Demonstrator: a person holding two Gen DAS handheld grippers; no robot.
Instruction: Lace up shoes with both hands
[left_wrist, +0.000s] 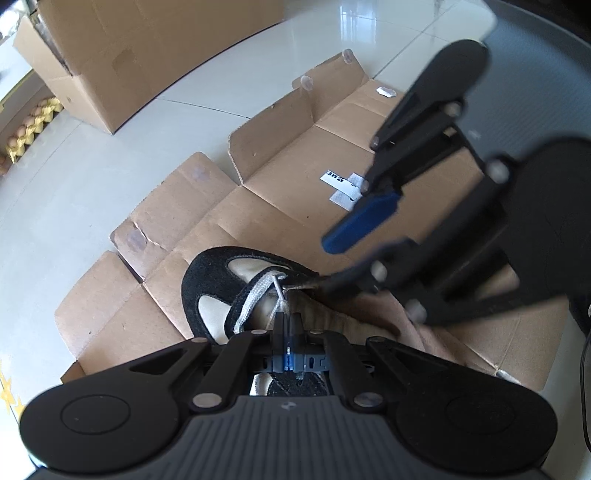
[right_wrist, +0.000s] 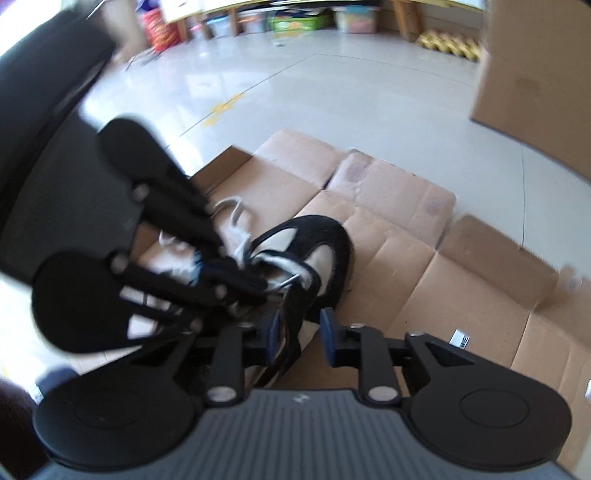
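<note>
A black and cream shoe (left_wrist: 207, 291) lies on flattened cardboard (left_wrist: 295, 192), toe pointing away in the left wrist view. Its white lace (left_wrist: 251, 295) crosses the front eyelets, and a thin strand runs down into my left gripper (left_wrist: 286, 321), which is shut on it. My right gripper (left_wrist: 325, 263) comes in from the right, jaws apart, its lower finger touching the shoe's eyelet edge. In the right wrist view the right gripper (right_wrist: 301, 332) straddles the side of the shoe (right_wrist: 325, 243) with a gap between the pads. The left gripper (right_wrist: 258, 286) pinches the lace (right_wrist: 236, 210) over the tongue.
A large closed cardboard box (left_wrist: 122, 55) stands on the pale tiled floor beyond the flattened one, and shows as the box (right_wrist: 535, 74) at the right. Yellow egg trays (left_wrist: 29, 125) sit by the wall. Storage bins (right_wrist: 295, 18) line the far wall. A dark cable (left_wrist: 583, 369) hangs at the right edge.
</note>
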